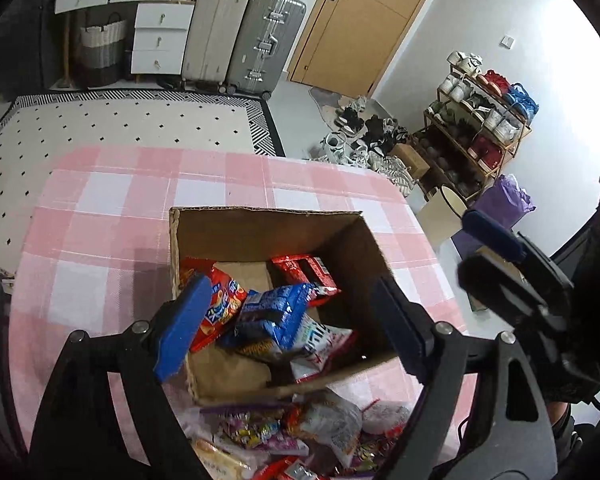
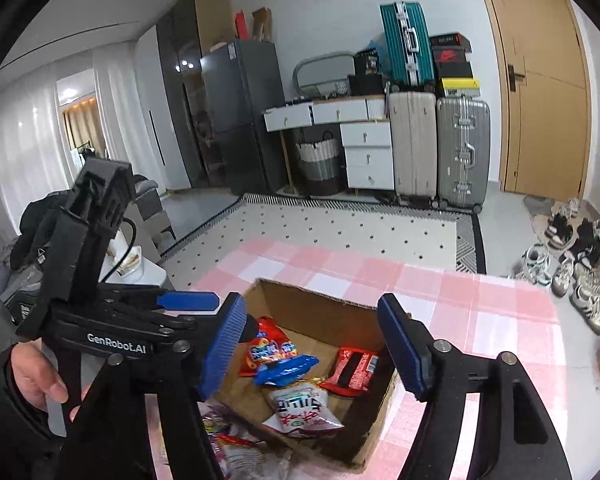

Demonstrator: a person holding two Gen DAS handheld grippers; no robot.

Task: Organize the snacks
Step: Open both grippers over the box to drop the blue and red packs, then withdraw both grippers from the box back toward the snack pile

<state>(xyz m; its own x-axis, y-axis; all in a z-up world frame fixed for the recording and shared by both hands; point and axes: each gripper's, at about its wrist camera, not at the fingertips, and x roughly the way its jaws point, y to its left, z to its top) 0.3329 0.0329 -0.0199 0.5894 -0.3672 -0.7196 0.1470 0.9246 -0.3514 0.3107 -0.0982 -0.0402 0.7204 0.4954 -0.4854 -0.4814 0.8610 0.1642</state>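
An open cardboard box [image 1: 260,228] sits on a pink checked tablecloth [image 1: 100,208]. Inside lie several snack packs: a blue pack [image 1: 276,312], a red-orange pack [image 1: 220,308], a red pack [image 1: 306,272] and a white pack [image 1: 320,346]. A pile of loose snacks [image 1: 300,436] lies on the cloth in front of the box. My left gripper [image 1: 288,328] is open and empty above the box's near side. My right gripper [image 2: 312,348] is open and empty above the box [image 2: 324,304]. The other gripper shows at the right edge of the left wrist view [image 1: 500,256].
Beyond the table is a spotted rug [image 1: 120,120], suitcases [image 1: 260,44], a white drawer unit [image 1: 160,36] and a wooden door [image 1: 364,20]. Shoes and a shoe rack [image 1: 476,128] stand at the right. A fridge [image 2: 240,116] stands by the far wall.
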